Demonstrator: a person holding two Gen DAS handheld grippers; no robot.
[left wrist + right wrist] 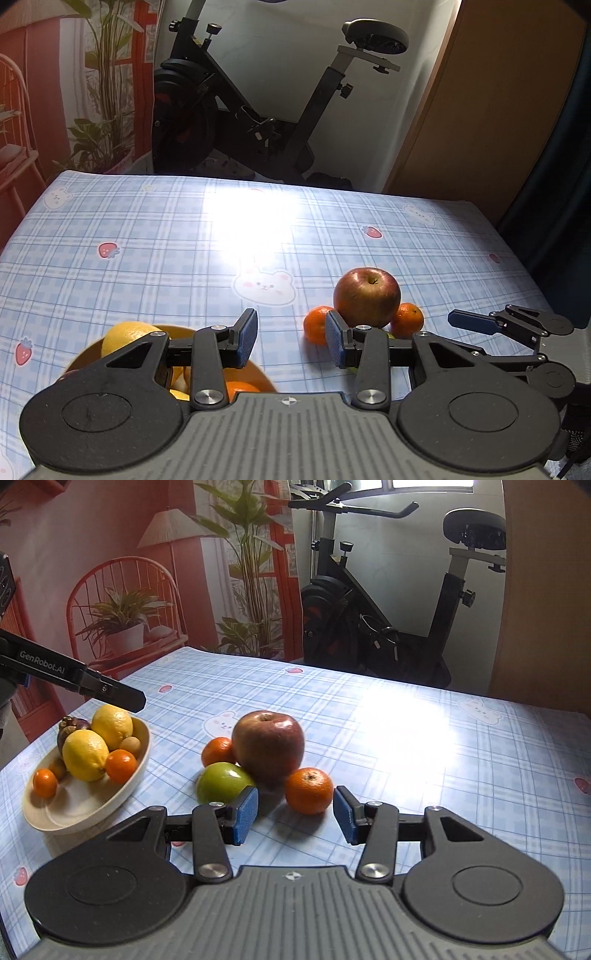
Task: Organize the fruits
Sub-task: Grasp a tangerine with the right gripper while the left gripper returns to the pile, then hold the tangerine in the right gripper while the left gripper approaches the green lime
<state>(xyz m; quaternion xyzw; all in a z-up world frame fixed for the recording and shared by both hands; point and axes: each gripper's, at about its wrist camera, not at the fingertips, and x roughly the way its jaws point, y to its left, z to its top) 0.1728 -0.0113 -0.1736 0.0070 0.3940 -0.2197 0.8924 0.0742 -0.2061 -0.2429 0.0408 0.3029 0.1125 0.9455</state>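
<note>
Glossy round red apple (269, 746) beside dimpled tangerines (308, 791).

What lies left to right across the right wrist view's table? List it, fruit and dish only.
bowl → green apple → red apple → nearest orange

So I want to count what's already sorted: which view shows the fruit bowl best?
The right wrist view: the whole cream bowl shows, holding two lemons, small oranges and darker fruit. In the left wrist view the left claw covers most of the bowl; only part of the rim, a lemon and some orange peek out.
</note>
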